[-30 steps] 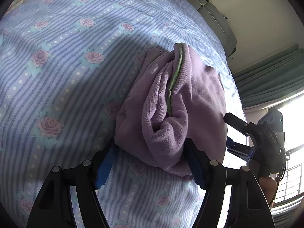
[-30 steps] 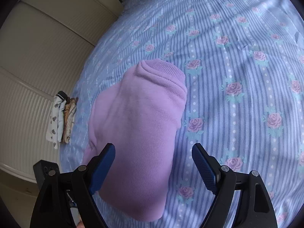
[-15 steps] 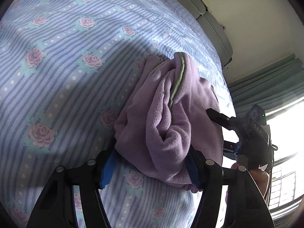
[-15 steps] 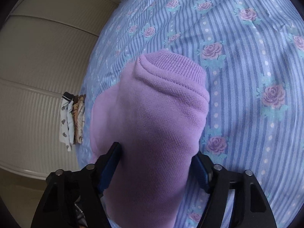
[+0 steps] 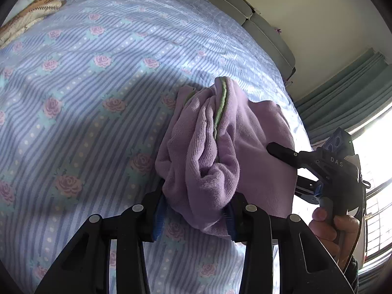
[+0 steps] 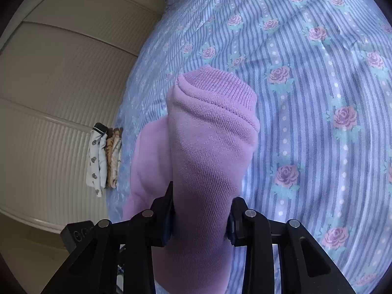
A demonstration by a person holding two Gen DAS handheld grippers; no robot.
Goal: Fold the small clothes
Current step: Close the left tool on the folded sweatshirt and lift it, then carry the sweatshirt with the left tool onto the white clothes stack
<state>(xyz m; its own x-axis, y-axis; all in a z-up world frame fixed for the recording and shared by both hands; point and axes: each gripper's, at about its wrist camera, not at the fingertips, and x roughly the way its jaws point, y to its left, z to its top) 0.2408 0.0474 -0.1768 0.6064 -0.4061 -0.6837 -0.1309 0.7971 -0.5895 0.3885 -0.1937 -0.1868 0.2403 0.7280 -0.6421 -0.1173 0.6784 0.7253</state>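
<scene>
A bunched purple garment (image 5: pixel 220 152) with a green trim lies on the flowered, blue-striped bed sheet (image 5: pixel 73 98). My left gripper (image 5: pixel 194 218) is closing on its near folded end, and both blue pads press into the fabric. In the right wrist view the same garment (image 6: pixel 210 147) runs away from me, with its ribbed cuff at the far end. My right gripper (image 6: pixel 201 220) is also closing, and its pads squeeze the cloth from both sides. In the left wrist view, one of the right gripper's black fingers (image 5: pixel 281 150) rests against the garment's right side.
A hand (image 5: pixel 333 225) holds the right tool near the window and green curtains (image 5: pixel 348 93). Folded small clothes (image 6: pixel 105 156) stand at the bed's left edge by ribbed wardrobe doors (image 6: pixel 49 85). More clothes (image 5: pixel 31 17) lie at the far left corner. Grey cushions (image 5: pixel 257 24) line the wall.
Both grippers have narrowed from wide open until their pads squeeze the purple garment. The cloth between each pair of pads has bunched and risen slightly.
</scene>
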